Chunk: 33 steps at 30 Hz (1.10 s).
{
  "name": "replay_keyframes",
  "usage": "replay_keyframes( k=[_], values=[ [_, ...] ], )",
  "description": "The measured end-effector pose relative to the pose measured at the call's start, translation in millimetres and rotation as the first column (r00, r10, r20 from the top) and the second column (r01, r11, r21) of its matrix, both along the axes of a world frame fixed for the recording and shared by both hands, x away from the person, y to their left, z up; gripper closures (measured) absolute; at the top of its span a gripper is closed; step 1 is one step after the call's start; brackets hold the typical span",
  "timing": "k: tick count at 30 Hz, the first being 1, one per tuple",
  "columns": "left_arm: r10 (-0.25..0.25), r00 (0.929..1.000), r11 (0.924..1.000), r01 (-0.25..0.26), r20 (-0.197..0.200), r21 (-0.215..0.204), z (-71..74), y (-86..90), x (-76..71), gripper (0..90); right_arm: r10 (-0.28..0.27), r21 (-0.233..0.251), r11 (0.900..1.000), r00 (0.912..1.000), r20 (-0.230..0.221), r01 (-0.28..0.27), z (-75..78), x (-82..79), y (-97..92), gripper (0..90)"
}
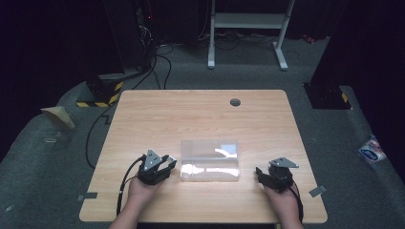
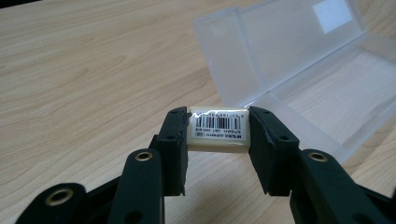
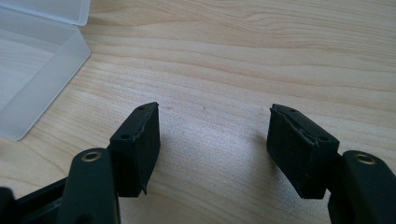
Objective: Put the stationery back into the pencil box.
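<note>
A person is sitting at a wooden table point(image 1: 200, 114), holding a gripper in each hand. The left gripper point(image 2: 217, 133) is clamping a small white eraser point(image 2: 217, 130) with a barcode label, just beside an open clear plastic box point(image 1: 209, 160) lying mid-table. The right gripper point(image 3: 212, 140) is resting to the box's right, its jaws standing apart with nothing between them.

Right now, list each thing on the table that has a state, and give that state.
Plastic box: open, lid folded back, nothing visible inside.
Eraser: clamped between the left gripper's jaws, barcode label facing up, just short of the box.
Left gripper: shut on the eraser.
Right gripper: open, nothing between its jaws, over bare table to the right of the box.
</note>
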<state>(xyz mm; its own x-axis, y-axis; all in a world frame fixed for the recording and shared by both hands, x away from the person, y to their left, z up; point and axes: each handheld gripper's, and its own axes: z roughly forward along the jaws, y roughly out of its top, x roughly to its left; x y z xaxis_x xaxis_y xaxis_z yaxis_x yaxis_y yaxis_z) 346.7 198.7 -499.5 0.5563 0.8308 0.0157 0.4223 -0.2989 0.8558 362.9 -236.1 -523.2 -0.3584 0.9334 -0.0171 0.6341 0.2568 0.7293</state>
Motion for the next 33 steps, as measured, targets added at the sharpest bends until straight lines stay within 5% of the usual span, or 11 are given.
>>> replay_keyframes(
  k=[11, 25, 33],
  values=[
    [-0.052, 0.9984, 0.9986, 0.052, 0.021, 0.007, 7.0, -15.6, -9.8, 59.1, 0.004, -0.001, 1.0, 1.0, -0.001, -0.004, 0.2, 0.0, 0.2, 34.5],
    [-0.099, 0.9951, 0.9945, 0.099, 0.009, 0.035, 0.2, -32.9, -7.8, 59.1, 0.008, -0.001, 1.0, 1.0, -0.001, -0.008, 0.1, 0.3, 0.4, 34.5],
    [-0.107, 0.9943, 0.9941, 0.107, -0.002, 0.017, 0.0, -37.1, -0.9, 59.0, 0.008, -0.001, 1.0, 1.0, -0.001, -0.008, 0.1, 0.3, 0.4, 34.5]
  ],
)
